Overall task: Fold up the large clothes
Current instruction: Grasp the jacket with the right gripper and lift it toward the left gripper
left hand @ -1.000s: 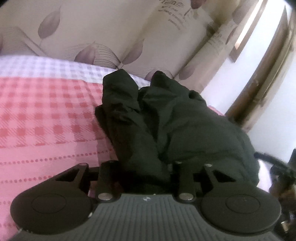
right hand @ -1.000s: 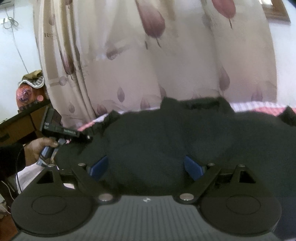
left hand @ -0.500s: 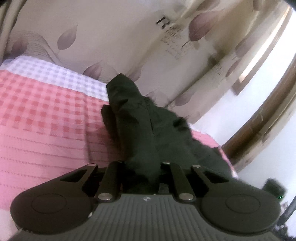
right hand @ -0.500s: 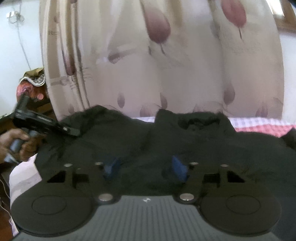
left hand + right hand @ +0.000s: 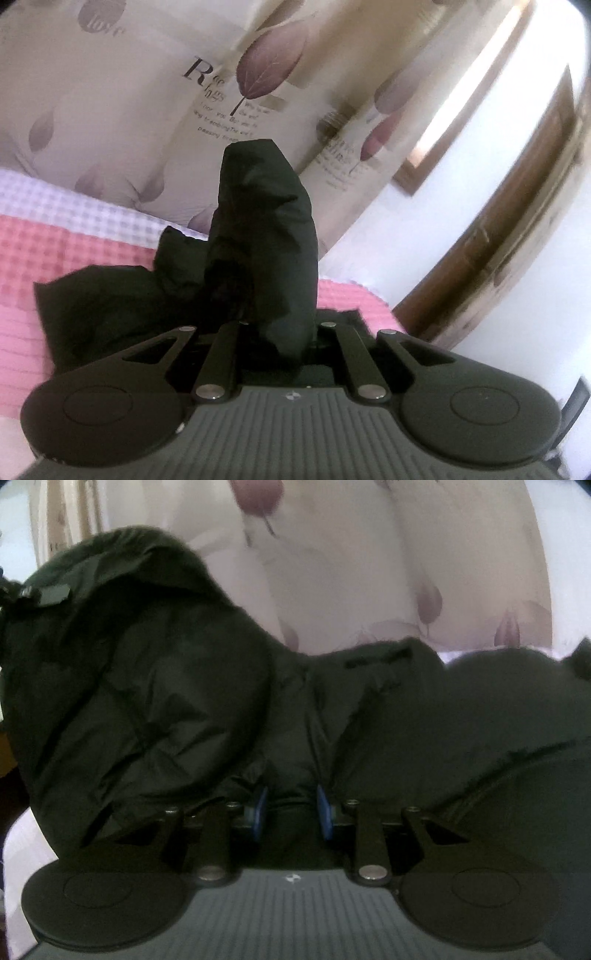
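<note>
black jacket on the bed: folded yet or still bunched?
Not folded. The black jacket is bunched; the left gripper holds one part raised above the pink checked bedspread.

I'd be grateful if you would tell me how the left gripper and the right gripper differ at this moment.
The left gripper is clamped on a bunched fold of the black jacket that stands up against the curtain; the right gripper has its jaws closing around a low fold. The left gripper's pads are buried in fabric, while the right gripper's blue pads show. Both work the same jacket.
</note>
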`<action>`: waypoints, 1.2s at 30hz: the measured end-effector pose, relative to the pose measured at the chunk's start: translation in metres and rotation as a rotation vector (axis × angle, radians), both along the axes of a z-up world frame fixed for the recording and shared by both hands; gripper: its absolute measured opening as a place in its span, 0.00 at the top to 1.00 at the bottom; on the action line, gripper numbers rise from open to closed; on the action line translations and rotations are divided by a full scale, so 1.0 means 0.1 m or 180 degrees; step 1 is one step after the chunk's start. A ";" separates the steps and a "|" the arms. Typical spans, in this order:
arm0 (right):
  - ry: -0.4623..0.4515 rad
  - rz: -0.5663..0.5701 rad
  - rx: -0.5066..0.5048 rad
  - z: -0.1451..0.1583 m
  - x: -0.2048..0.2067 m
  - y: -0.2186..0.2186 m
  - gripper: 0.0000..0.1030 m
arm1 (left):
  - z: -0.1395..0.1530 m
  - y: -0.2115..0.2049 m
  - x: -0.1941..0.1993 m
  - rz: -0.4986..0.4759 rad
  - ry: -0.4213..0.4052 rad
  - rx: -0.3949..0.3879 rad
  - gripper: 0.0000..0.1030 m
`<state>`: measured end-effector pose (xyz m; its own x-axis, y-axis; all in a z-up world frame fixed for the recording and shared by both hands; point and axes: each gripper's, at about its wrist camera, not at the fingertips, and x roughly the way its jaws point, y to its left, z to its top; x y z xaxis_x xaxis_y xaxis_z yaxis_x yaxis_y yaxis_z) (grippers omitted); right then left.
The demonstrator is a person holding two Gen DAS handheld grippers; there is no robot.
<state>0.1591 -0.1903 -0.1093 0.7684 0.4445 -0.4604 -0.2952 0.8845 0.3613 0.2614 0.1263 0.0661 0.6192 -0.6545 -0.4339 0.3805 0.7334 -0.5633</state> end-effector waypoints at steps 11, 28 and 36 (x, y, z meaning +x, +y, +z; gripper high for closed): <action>-0.0031 0.0062 0.0016 -0.01 -0.02 -0.01 0.73 | -0.69 0.86 0.43 0.0719 0.0323 0.0598 0.09; -0.0049 0.0069 0.0001 -0.03 -0.04 -0.01 0.73 | -1.94 1.00 1.30 -0.1257 0.0771 -0.0258 0.38; -0.0020 0.0052 0.0037 -0.02 -0.02 -0.01 0.73 | -1.71 1.13 0.76 -0.0659 0.0389 -0.0989 0.62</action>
<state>0.1571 -0.1909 -0.1118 0.7638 0.4624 -0.4503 -0.3119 0.8752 0.3697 0.3372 0.2392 -0.1049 0.4164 -0.8719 -0.2578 0.4187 0.4356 -0.7968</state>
